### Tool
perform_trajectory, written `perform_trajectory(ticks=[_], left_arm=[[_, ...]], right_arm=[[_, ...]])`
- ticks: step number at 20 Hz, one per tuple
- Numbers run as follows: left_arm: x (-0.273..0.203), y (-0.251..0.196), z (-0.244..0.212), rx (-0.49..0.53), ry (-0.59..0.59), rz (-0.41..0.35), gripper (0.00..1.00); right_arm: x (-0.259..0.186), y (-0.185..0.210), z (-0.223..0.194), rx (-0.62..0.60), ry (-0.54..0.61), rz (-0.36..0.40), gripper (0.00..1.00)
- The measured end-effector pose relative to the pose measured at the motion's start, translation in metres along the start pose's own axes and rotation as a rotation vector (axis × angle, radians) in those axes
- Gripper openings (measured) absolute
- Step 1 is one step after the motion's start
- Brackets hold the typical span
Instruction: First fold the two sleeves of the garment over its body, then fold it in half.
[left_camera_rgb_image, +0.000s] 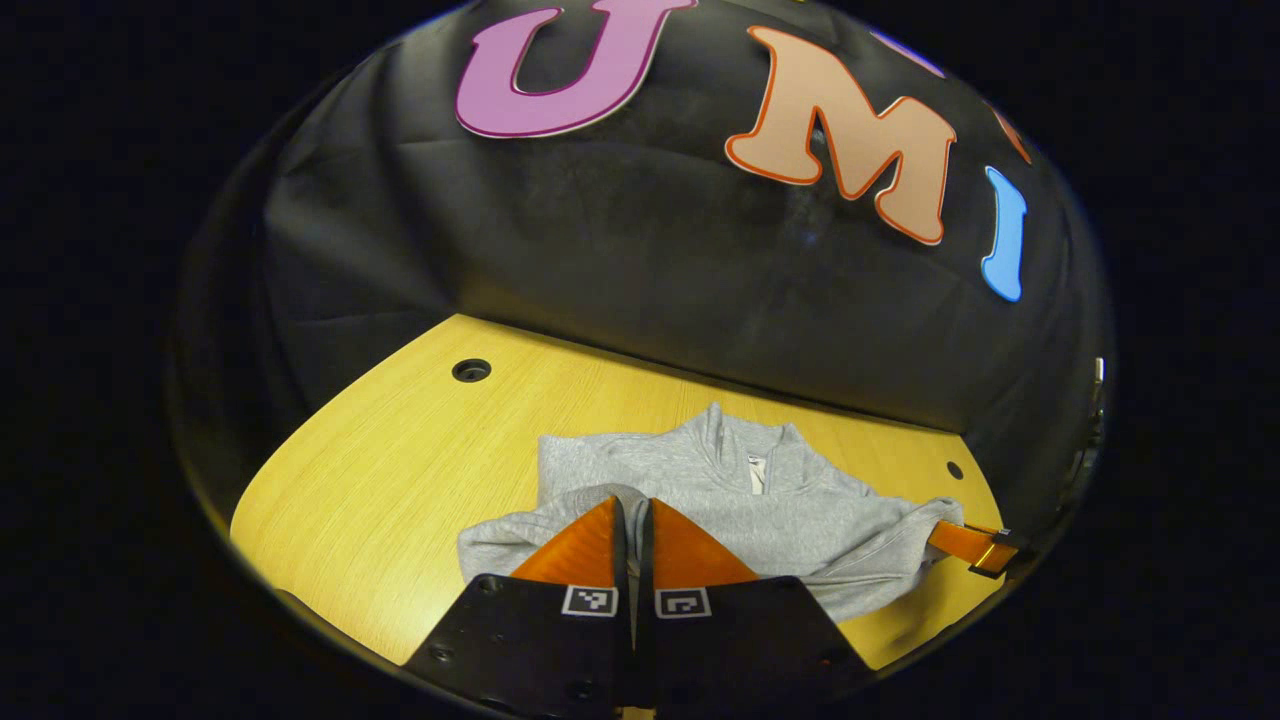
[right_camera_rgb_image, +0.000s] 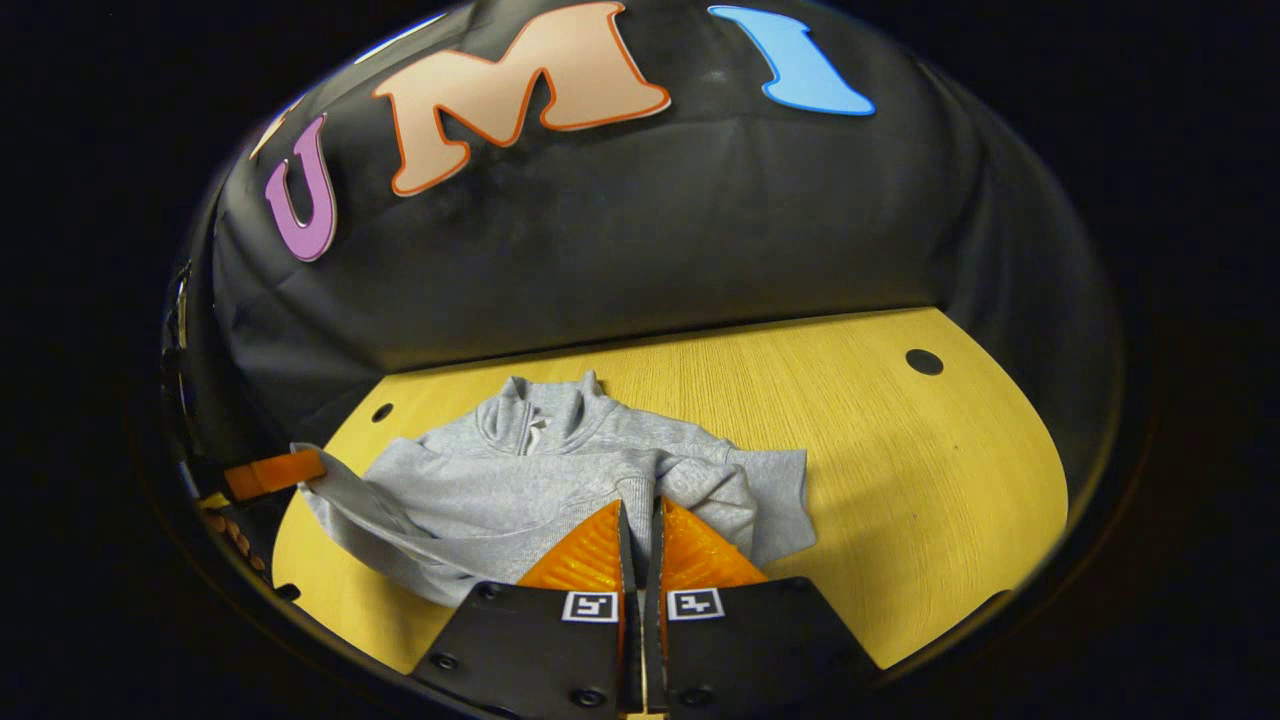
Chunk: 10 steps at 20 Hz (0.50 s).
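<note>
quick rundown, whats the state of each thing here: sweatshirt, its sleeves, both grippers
grey sweatshirt: lying on the wooden table, collar toward the wall, not yet folded in half
sleeves: both pulled in over the body, each end pinched
left hand-held gripper: fingers together, shut on a sleeve
right hand-held gripper: fingers together, shut on the other sleeve

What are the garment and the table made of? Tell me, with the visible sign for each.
Garment: soft heathered grey knit, likely cotton fleece; matte, drapes in rounded folds, ribbed cuffs and collar.
Table: wood or wood-look laminate, can't tell which; straight pale-yellow grain, smooth low sheen.
</note>
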<state>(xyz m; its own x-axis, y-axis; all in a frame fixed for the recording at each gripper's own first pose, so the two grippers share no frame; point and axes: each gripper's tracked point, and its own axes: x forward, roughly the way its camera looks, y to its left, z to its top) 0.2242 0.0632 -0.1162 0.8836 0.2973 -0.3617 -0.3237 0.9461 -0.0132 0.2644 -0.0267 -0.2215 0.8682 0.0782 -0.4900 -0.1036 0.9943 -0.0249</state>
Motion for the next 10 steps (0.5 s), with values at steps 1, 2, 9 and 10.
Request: perform_trajectory(ticks=[1, 2, 9, 10], left_arm=[[0.019, 0.001, -0.009, 0.037, 0.027, 0.013, 0.0], [0.028, 0.002, -0.014, 0.051, 0.044, 0.018, 0.0], [0.061, 0.014, -0.044, 0.052, 0.108, 0.05, 0.0], [0.06, 0.014, -0.042, 0.061, 0.107, 0.052, 0.05]], right_arm=[[0.018, -0.002, -0.007, 0.021, 0.032, -0.007, 0.04], [0.026, -0.004, -0.013, 0.034, 0.053, -0.011, 0.04], [0.037, -0.019, -0.02, 0.057, 0.079, -0.03, 0.42], [0.037, -0.018, -0.017, 0.07, 0.074, -0.024, 0.5]])
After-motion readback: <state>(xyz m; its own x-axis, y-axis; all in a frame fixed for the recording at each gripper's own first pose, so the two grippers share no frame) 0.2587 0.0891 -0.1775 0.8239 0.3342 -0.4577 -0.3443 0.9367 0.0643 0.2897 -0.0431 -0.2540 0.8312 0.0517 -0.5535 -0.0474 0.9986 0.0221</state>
